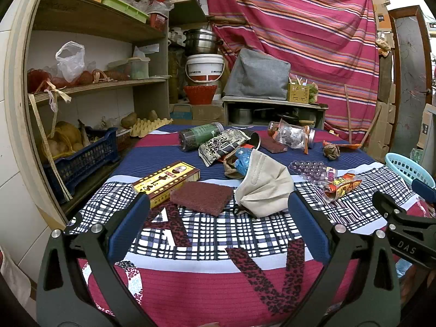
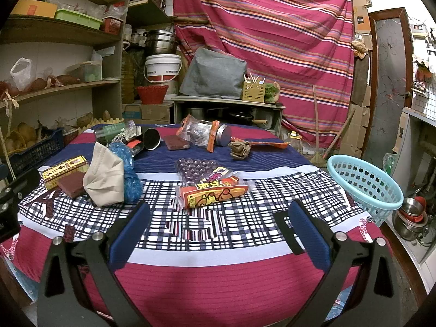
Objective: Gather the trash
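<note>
Facing the littered bench [image 2: 218,272], both claws hover over its near edge with their jaws spread wide and nothing held.

1. Right claw [image 2: 218,218]: the nearest piece of trash is the orange snack wrapper [image 2: 215,193], which lies straight ahead, just beyond the fingertips and roughly centred in the gap. Its long axis runs left to right, slightly raised on the right, so it lies across the line of approach and along the line between the fingers. A small turn of the wrist would probably be needed to close across its short side.

2. Left claw [image 1: 215,212]: the grey face mask [image 1: 265,190] lies ahead and slightly right of centre, near the right fingertip. The dark red scouring pad [image 1: 201,197] lies ahead, slightly left of centre, with the yellow box [image 1: 166,181] beside it on the left.

3. Destination: the light blue basket [image 2: 365,185] stands on the right edge of the bench, ahead and to the right of the right claw. It appears empty from this angle, so collection is judged not yet begun.

4. Judgement: the right claw is nearer both the wrapper and the basket.
</note>
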A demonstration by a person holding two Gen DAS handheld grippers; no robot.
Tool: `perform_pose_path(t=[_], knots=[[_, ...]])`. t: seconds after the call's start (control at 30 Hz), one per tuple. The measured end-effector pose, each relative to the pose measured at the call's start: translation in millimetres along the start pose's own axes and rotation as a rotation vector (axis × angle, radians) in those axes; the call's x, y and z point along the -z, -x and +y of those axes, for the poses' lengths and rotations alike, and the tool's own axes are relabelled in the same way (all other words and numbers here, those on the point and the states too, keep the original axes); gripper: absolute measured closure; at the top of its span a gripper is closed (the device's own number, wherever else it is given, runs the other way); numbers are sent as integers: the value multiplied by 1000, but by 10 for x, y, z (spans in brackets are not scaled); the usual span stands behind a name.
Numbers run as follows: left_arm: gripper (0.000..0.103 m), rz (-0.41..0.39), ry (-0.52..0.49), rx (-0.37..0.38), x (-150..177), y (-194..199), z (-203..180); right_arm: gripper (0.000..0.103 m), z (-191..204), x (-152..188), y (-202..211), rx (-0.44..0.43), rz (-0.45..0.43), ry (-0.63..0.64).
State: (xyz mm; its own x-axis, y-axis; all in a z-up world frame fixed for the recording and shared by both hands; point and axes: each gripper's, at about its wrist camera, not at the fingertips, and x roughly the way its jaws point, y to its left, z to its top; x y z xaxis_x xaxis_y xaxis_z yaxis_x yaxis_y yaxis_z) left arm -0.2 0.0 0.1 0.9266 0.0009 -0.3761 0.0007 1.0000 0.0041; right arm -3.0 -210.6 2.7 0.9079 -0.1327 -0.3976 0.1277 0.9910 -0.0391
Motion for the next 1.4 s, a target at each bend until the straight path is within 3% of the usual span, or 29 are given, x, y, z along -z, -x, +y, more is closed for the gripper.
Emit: perform_pose_path(t=[0.57, 0.9, 1.07, 1.27, 1.4], knots=[[5, -2, -1, 0, -3, 1, 2, 4, -5, -8, 5, 7, 1, -4], [5, 12, 16, 13, -141, -93, 85, 4, -310, -92, -86, 51, -36, -34], [5, 27, 41, 18, -214, -227, 113, 4, -478, -272, -256, 57, 3, -58], [5, 34, -3, 39, -330, -383, -72, 4, -544, -485, -487, 56, 54, -46], [5, 84, 11, 79, -343, -600, -186, 4, -515, -550, -686, 52, 113, -24]])
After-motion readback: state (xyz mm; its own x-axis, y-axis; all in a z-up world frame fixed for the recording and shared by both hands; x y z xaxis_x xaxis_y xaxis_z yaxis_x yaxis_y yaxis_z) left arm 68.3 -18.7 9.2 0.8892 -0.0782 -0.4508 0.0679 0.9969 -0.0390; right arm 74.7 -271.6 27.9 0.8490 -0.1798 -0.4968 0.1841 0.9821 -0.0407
